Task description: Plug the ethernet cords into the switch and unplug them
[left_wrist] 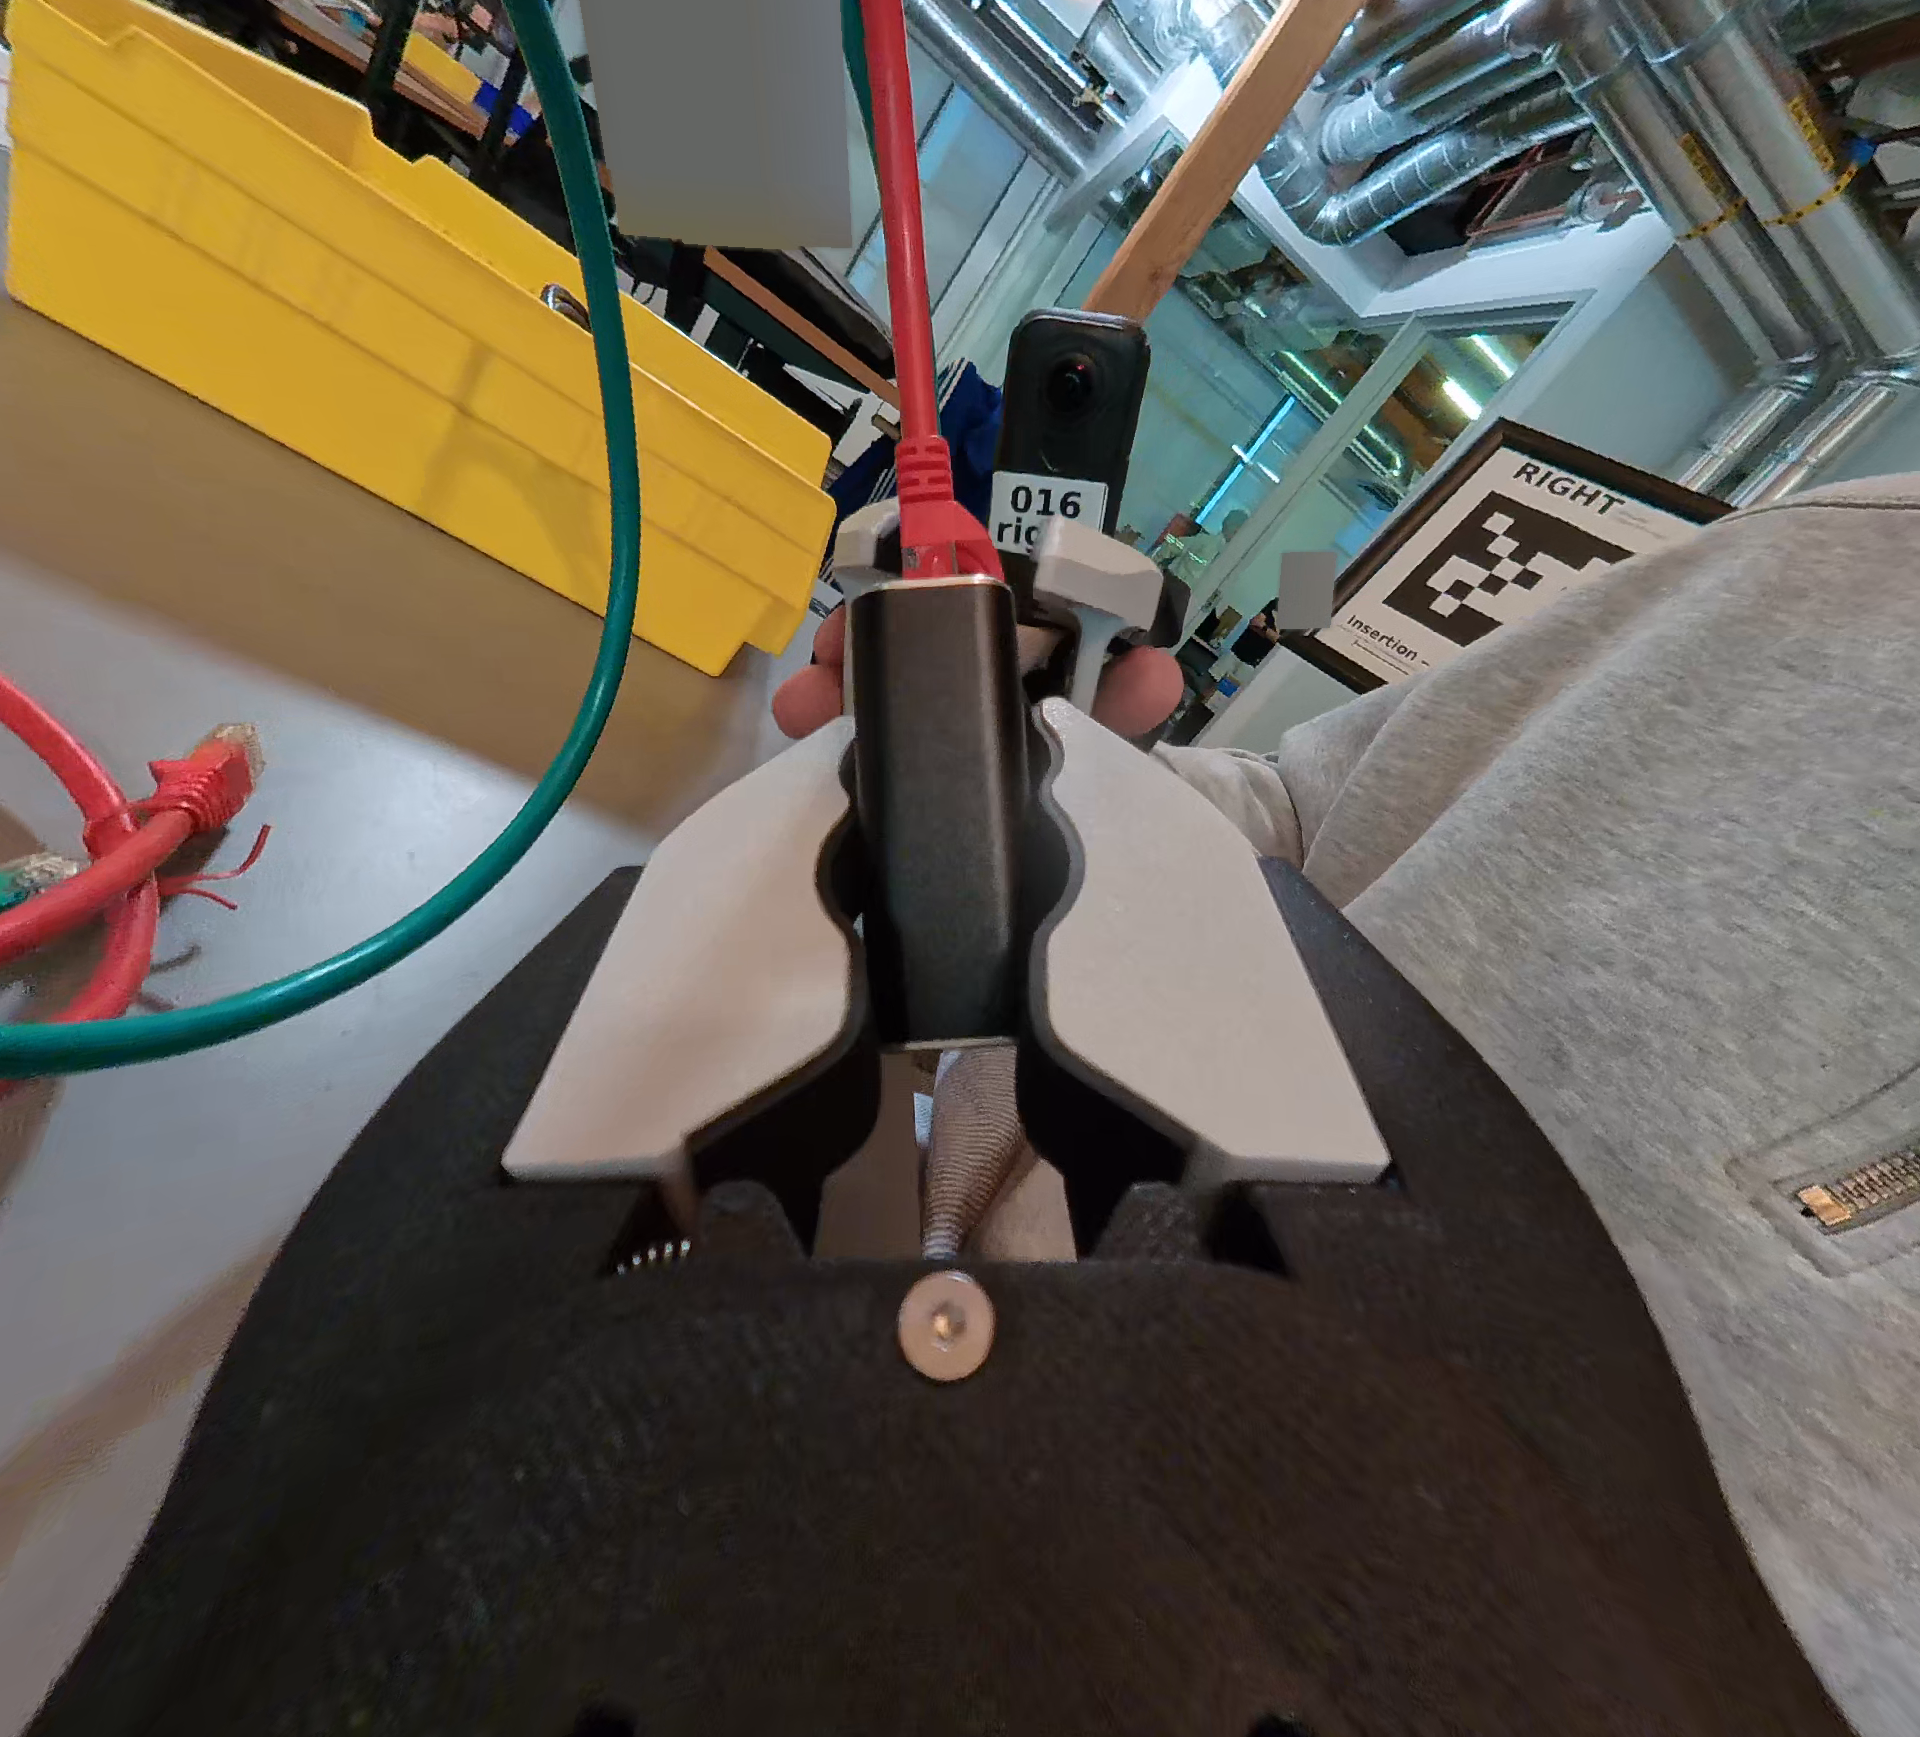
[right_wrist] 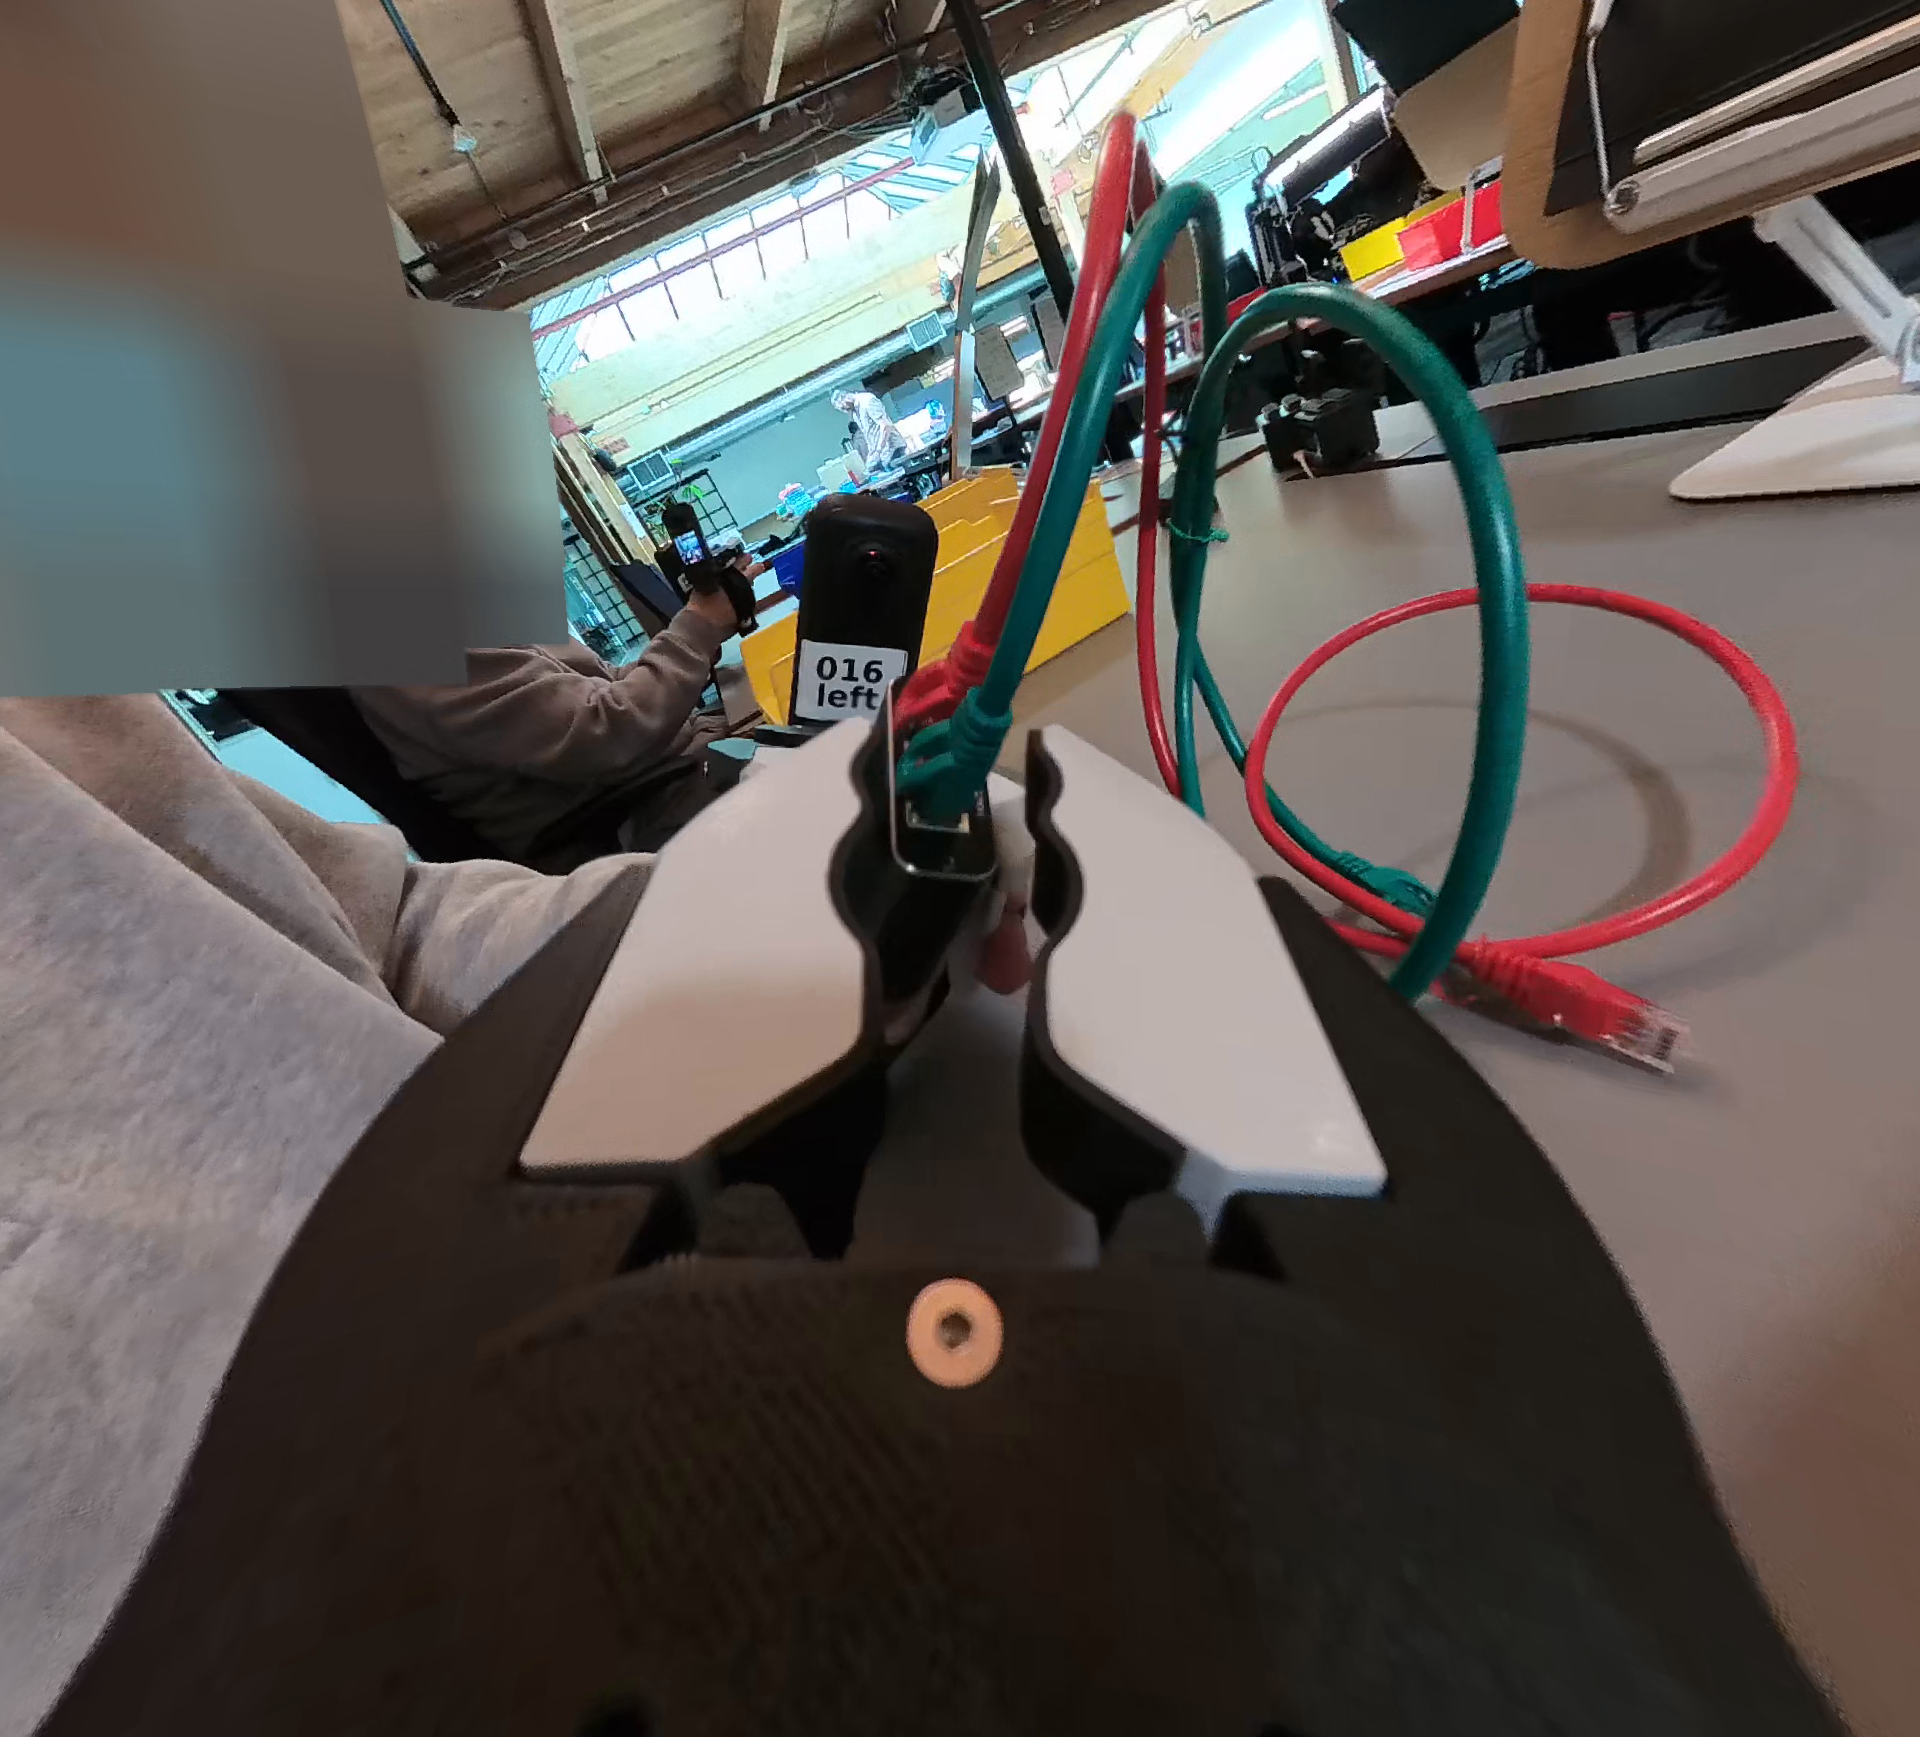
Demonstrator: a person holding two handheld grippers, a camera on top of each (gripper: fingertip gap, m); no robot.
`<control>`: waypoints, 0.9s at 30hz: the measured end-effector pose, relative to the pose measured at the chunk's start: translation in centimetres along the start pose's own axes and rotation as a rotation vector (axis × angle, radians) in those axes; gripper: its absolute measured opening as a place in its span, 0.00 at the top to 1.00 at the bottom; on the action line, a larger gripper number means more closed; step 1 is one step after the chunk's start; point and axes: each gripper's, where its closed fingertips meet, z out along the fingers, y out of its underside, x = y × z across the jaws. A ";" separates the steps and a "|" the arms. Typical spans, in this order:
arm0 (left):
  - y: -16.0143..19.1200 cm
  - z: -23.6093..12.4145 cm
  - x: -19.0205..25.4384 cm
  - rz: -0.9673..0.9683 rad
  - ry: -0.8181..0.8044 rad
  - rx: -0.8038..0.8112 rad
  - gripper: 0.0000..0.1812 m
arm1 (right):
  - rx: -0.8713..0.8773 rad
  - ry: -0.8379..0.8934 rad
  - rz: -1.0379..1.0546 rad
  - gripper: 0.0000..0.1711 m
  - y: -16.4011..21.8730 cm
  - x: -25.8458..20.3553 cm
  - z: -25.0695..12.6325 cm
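Between the left gripper's (left_wrist: 943, 757) closed jaws sits the switch (left_wrist: 935, 804).

Switch (left_wrist: 935, 804) is clamped between the left gripper (left_wrist: 940, 783) fingers and held up off the counter (left_wrist: 312, 856). 2 cords are plugged into its far end, seen in the right wrist view: 1 cord (right_wrist: 1039, 482) behind, the other cord (right_wrist: 1081, 440) in front. Right gripper (right_wrist: 951, 814) is positioned opposite, facing the left, its fingers spread either side of the switch's port end. Bin (left_wrist: 364, 316) is set on the counter left of the switch. Loose cord ends (right_wrist: 1558, 1001) are coiled on the counter to the right gripper's right.
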 end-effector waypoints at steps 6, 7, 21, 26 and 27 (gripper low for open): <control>-0.2 0.0 0.3 -0.011 0.008 0.019 0.86 | -0.015 0.025 -0.088 0.87 0.2 -0.3 0.4; -0.2 0.0 0.4 -0.013 0.011 0.022 0.86 | -0.022 0.024 -0.092 0.87 0.3 -0.3 0.5; 0.0 0.2 0.6 -0.017 0.018 0.011 0.86 | -0.063 -0.034 -0.055 0.88 1.0 -0.7 0.7; -0.2 0.2 1.0 -0.028 0.039 0.022 0.86 | -0.055 -0.035 -0.093 0.89 0.8 -1.1 0.7; -0.1 0.3 0.9 -0.026 0.035 0.019 0.86 | -0.056 -0.040 -0.090 0.88 0.8 -1.0 0.7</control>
